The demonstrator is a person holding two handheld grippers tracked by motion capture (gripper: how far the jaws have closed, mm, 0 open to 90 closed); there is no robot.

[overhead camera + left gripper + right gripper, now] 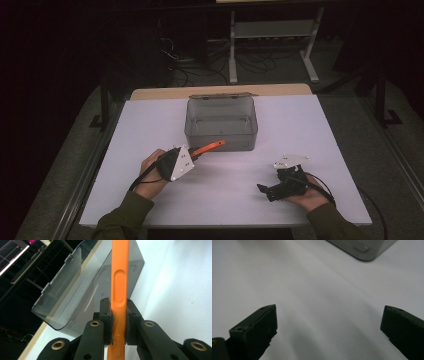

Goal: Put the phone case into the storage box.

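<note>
In the high view the left gripper [196, 154] sat left of centre, lower in the frame, and its jaws were clamped on an orange tool [209, 147]. The tool stuck out up and to the right from the jaws, its far end reaching the near wall of the grey box [221, 137] at the middle of the frame; whether it touched the wall could not be told. In the left gripper view the orange tool [119, 287] ran straight up the middle of the frame, pinched between the two black pads [107, 315], with the clear grey box [75, 292] lying tilted in the upper left behind it. The left hand [150, 172] gripped the gripper from the lower left, forearm in a green sleeve [122, 217] coming from the bottom edge.

The right gripper [264, 190] lay at lower right of the high view, well apart from the box, resting in the right hand [307, 197]. In the right gripper view its jaws stood wide apart with bare white table [317, 297] between them and a corner of the box [364, 250] at the top right.
</note>
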